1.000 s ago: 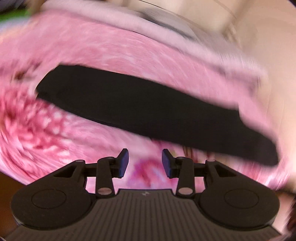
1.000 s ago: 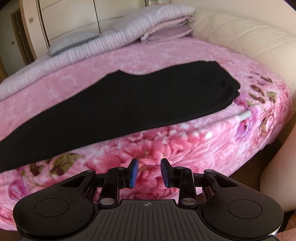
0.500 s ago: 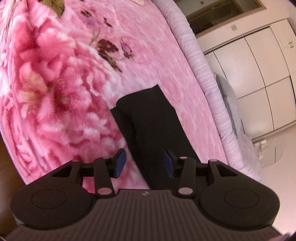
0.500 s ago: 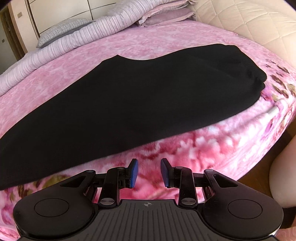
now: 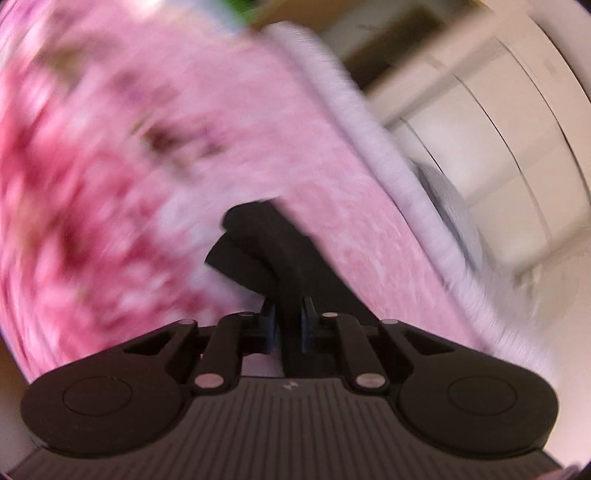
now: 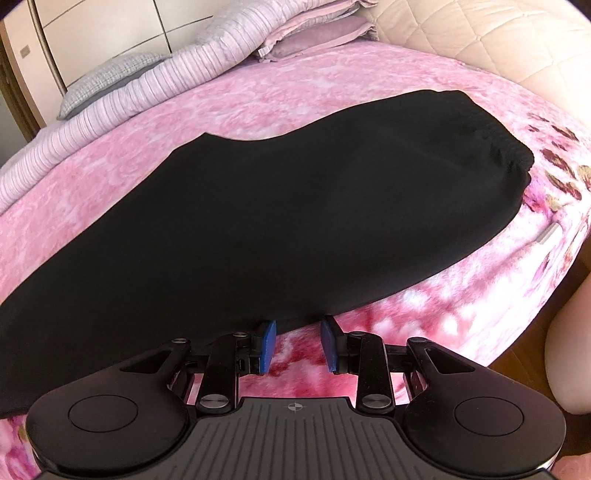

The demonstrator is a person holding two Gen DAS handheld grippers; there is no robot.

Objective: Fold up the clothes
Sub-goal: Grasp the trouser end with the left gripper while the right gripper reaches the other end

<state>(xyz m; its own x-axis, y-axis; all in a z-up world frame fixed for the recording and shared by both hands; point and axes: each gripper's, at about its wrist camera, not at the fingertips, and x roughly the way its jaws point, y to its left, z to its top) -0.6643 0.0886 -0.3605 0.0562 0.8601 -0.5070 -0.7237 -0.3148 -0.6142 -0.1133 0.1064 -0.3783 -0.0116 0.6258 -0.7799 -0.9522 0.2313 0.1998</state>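
Note:
Black trousers lie flat across a pink flowered blanket, with the elastic waistband at the right. My right gripper is open at their near edge, and the cloth edge runs just past its blue fingertips. In the blurred left wrist view, my left gripper has its jaws closing, and a bunched end of the black trousers is pinched between the blue pads. That end rises in a fold off the blanket.
A lilac ribbed quilt and pillows lie along the far side of the bed. A quilted cream headboard curves at the right. White wardrobe doors stand beyond. The bed's edge drops off near the right.
My left gripper has gone from open over the trouser end to clamped on it, and the cloth now stands bunched. My right gripper has moved closer to the trousers' near edge, still open.

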